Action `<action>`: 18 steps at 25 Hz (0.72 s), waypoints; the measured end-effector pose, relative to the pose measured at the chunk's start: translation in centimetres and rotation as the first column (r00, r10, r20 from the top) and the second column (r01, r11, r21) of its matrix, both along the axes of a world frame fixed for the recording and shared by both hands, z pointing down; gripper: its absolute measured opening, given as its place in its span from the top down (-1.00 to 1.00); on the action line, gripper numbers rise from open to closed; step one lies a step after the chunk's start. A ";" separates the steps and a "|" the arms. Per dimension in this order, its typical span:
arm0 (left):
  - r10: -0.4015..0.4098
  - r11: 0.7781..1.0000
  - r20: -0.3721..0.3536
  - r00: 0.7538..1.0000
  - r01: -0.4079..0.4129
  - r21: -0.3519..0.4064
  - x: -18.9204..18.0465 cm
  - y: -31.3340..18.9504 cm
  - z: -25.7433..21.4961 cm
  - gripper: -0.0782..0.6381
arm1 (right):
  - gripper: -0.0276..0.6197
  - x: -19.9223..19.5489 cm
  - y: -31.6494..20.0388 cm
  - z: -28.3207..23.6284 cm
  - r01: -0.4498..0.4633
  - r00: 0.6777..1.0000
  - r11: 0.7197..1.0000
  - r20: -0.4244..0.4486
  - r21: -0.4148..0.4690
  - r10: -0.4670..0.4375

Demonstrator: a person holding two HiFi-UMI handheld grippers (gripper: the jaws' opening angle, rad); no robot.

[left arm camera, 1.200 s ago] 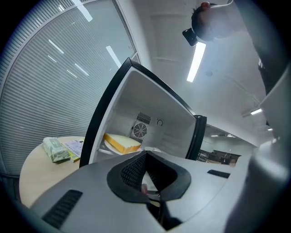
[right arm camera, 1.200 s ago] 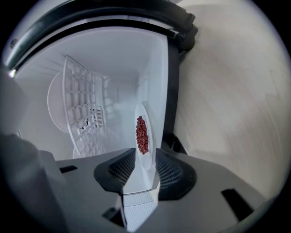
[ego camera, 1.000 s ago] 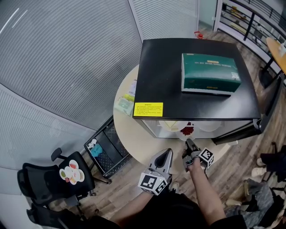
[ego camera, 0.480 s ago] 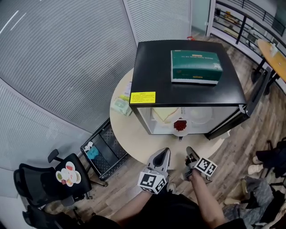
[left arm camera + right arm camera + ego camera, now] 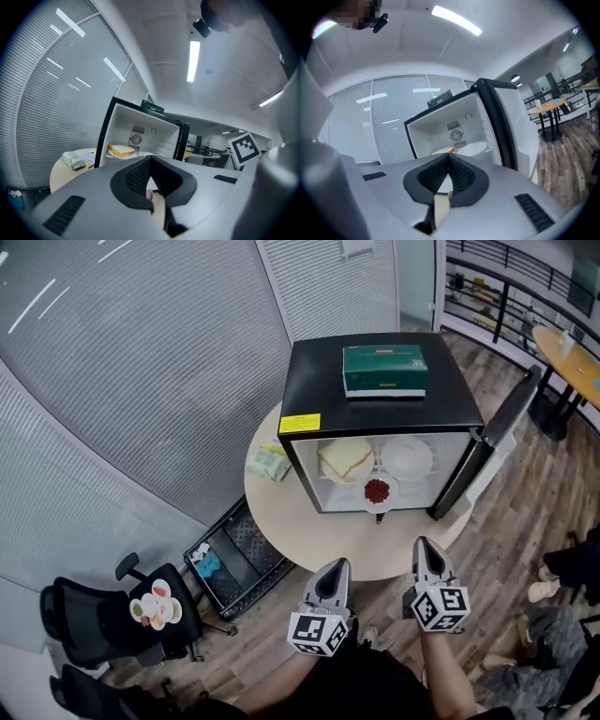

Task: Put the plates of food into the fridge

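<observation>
Head view looks steeply down on a small black fridge (image 5: 319, 381) standing on a round table (image 5: 281, 512), ahead of both tools and well apart from them. Its door (image 5: 506, 418) is swung open on the far side of the right tool.

Inside on the shelf are three plates. A plate with a sandwich (image 5: 345, 458) lies ahead of the left tool. An empty-looking white plate (image 5: 409, 457) lies ahead of the right tool. A small plate of red food (image 5: 377, 491) sits at the shelf's front edge, the closest plate to the tools and roughly between their lines of aim.

A green box (image 5: 384, 369) rests on the fridge top, beyond the plates. A wrapped packet (image 5: 269, 463) lies on the table, ahead and to the outer side of the left tool.

The left tool (image 5: 339, 563) hangs over the near rim of the table. In the left gripper view its jaws (image 5: 150, 158) meet at the tips with nothing between them.

The right tool (image 5: 424, 542) hangs just beside it, over the floor at the table's edge. In the right gripper view its jaws (image 5: 449, 155) are closing, tips already together and nothing caught in them, aimed at the open fridge.

A black wire cart (image 5: 230, 554) stands on the floor to the outer side of the left tool.
</observation>
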State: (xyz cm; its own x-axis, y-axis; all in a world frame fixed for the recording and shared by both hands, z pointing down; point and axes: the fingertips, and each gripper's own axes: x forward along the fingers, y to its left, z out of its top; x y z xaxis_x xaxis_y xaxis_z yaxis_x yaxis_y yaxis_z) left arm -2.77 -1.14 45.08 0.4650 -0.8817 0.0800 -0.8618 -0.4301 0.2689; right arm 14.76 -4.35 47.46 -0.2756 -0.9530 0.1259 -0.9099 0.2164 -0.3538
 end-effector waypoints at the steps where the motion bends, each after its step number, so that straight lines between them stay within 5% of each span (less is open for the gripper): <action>1: 0.002 1.000 0.005 1.000 -0.002 0.017 -0.1 0.4 -0.7 0.77 | 0.89 -0.3 0.7 -1.1 0.002 1.000 1.000 -0.020 0.023 -0.002; 6: 0.009 0.997 0.031 0.999 -0.012 0.078 -0.8 0.8 -2.9 0.77 | 0.89 -1.6 3.5 -3.9 -0.005 0.998 0.997 -0.070 0.071 0.010; 18: 0.048 0.997 0.017 0.999 -0.048 0.061 -2.5 2.1 -1.4 0.77 | 0.90 -5.9 6.8 -0.7 0.002 0.999 1.000 -0.045 0.016 -0.001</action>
State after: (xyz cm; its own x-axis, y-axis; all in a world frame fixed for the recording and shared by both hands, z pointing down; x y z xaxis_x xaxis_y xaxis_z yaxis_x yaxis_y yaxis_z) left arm -5.25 0.95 43.66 0.5061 -0.8618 0.0336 -0.8436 -0.4865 0.2273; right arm 8.82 2.42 46.76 -0.2718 -0.9546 0.1223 -0.9243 0.2235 -0.3093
